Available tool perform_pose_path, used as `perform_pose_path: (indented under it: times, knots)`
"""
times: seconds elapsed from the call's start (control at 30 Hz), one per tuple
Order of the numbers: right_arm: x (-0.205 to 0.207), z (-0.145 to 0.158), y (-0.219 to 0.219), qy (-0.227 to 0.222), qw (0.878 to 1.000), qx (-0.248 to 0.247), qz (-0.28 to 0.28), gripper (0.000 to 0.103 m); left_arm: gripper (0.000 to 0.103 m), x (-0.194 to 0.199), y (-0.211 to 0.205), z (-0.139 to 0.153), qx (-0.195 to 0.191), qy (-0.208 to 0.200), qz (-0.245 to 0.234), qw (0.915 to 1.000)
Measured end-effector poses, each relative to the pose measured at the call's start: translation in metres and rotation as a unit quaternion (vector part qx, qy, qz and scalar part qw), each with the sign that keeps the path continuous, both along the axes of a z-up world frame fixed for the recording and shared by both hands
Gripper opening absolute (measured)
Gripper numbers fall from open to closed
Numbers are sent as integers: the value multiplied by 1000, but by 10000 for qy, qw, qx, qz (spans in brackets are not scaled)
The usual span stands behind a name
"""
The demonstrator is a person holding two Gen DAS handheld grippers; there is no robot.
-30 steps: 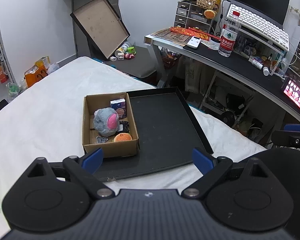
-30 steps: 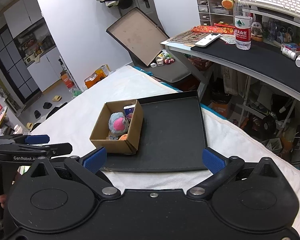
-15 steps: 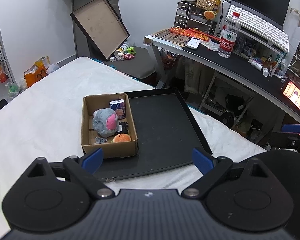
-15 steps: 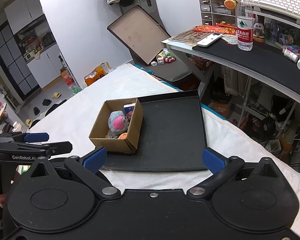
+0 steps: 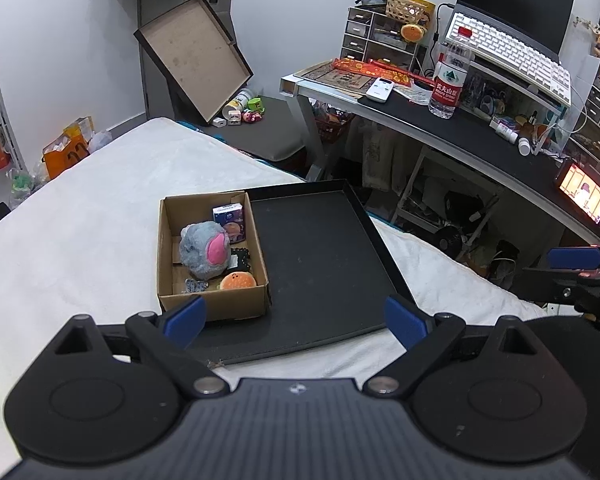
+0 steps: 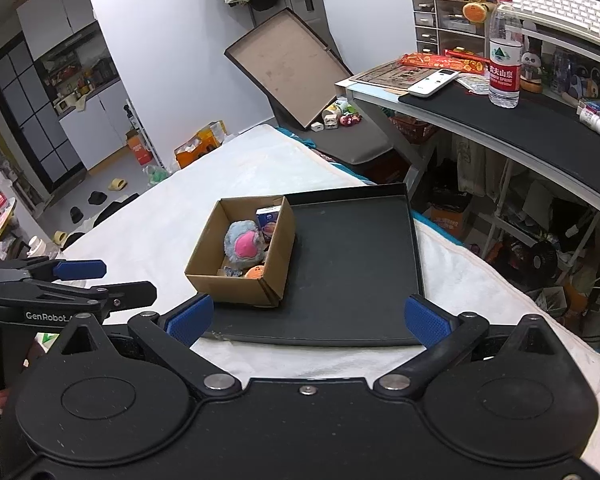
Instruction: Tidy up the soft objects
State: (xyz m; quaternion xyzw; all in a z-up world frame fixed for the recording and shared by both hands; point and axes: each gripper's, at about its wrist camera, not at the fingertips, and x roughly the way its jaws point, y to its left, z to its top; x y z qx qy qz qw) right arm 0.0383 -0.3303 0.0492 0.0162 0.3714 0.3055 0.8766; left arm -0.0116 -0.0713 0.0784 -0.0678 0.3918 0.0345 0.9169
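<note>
Both grippers, left gripper [image 5: 296,315] and right gripper [image 6: 307,317], hover spread wide and empty above the bed [image 5: 80,220]; the grey plush toy [image 5: 205,250] and burger toy [image 5: 238,281] lie inside the cardboard box [image 5: 168,256], which sits on the black tray [image 5: 324,264].

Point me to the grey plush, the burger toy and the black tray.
grey plush [image 5: 204,250]: left wrist view, on its grey body beside the pink patch.
burger toy [image 5: 238,281]: left wrist view, on the orange bun top.
black tray [image 6: 356,264]: right wrist view, on its bare floor.
</note>
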Motion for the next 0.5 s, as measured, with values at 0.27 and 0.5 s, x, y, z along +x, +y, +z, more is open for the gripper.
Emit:
perform_pose_path:
  times: [0.27, 0.5]
  knots:
    - [-5, 2, 4, -79, 10000, 7, 48, 103, 95, 1, -2, 2, 16, -17, -30, 10000]
    - [-4, 1, 7, -20, 10000, 60, 24, 103, 95, -2, 1, 2, -26, -53, -3, 10000]
